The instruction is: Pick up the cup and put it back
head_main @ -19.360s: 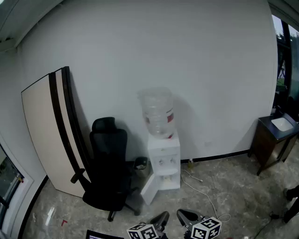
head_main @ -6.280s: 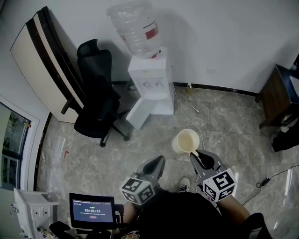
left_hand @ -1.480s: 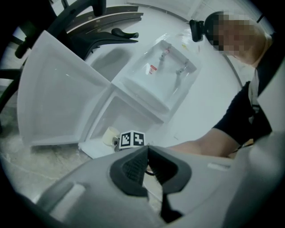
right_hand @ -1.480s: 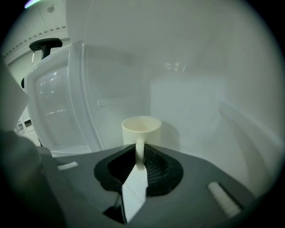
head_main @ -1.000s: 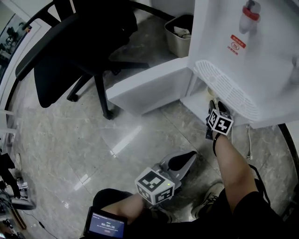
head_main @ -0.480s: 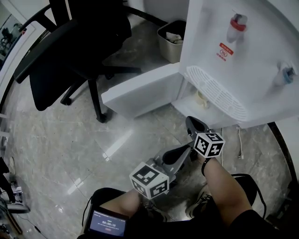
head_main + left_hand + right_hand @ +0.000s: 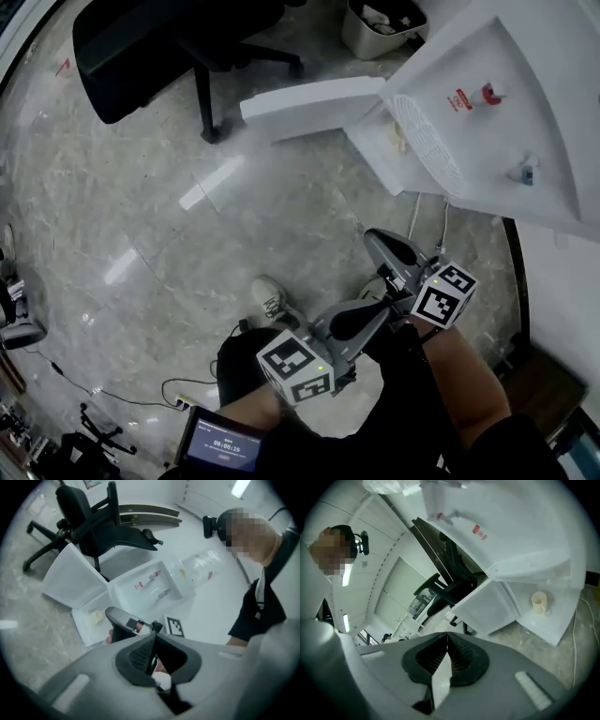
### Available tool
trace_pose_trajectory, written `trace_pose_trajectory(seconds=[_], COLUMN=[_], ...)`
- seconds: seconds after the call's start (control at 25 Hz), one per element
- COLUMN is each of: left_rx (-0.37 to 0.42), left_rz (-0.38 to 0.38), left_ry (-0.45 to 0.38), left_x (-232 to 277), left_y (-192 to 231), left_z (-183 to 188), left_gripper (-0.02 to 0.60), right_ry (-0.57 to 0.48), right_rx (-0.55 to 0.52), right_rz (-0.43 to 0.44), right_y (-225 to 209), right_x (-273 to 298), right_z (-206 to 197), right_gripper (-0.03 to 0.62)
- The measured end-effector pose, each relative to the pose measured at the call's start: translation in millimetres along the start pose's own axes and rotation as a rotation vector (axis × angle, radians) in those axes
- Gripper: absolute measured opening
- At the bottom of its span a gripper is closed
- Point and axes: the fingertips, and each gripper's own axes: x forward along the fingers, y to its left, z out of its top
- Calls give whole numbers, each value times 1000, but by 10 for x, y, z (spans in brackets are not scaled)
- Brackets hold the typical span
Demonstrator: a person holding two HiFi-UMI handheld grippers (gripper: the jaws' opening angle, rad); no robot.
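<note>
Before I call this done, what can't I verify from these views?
Head view: the cup is a tiny pale blur beside the drip tray; its pose is unreadable there.
Right gripper view: the water bottle is cut off by the top edge.
Head view: the red label has print too small to read.
Head view: the screen shows figures too small to read.

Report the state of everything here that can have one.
cup: upright in the lower compartment of the dispenser, not held
door: open
left gripper: shut, empty
right gripper: shut, empty
screen: lit
bin: holds rubbish
</note>
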Motion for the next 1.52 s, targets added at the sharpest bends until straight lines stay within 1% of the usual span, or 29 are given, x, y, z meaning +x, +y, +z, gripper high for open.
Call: trace_pose_trajectory(seconds=[0.08,0.16,0.24,0.36,0.44,0.48,0.6,0.68,0.76,0.84,0.92,1.08,1.24,1.36,1.52], left_rx=[-58,-81,-78,-49,-10,12,70,146,215,254,292,324,337,350,413], left_rz=[12,39,63,74,76,78,89,103,115,113,123,174,195,212,249], left_ry=[24,43,46,67,96,104,92,88,89,90,96,87,69,56,23], left_x=[-240,-514,-763,-1123,-1340,-1432,-1649,-1717,-1726,-1716,-1705,-1688,-1682,-1691,-1827], left_y=[-432,-846,-1204,-1732,-2066,-2209,-2603,-2772,-2861,-2977,-3092,-3230,-3452,-3699,-4048], left_z=[25,166,415,773,980,1097,1416,1597,1761,1847,1871,1824,1652,1444,1267], left_gripper=[6,6,6,6,6,6,6,6,6,6,6,6,6,6,6], right_ry=[13,32,56,55,-1,-42,-152,-202,-241,-244,-223,-185,-195,-190,-200], right_rx=[22,26,-2,-101,-172,-190,-186,-195,-200,-211,-239,-309,-375,-391,-370], right_rz=[-13,-30,-31,-37,-66,-80,-135,-183,-211,-217,-217,-209,-182,-154,-115], right_y=[460,961,1462,2213,2674,2873,3324,3515,3664,3816,3977,4242,4407,4492,4630], right_x=[-257,-464,-590,-807,-1015,-1119,-1466,-1669,-1787,-1869,-1941,-2138,-2462,-2762,-3031], right_z=[115,264,457,783,1075,1233,1539,1613,1637,1582,1500,1336,1207,1056,894], right_gripper=[9,8,8,9,9,9,9,9,9,9,9,8,9,8,9])
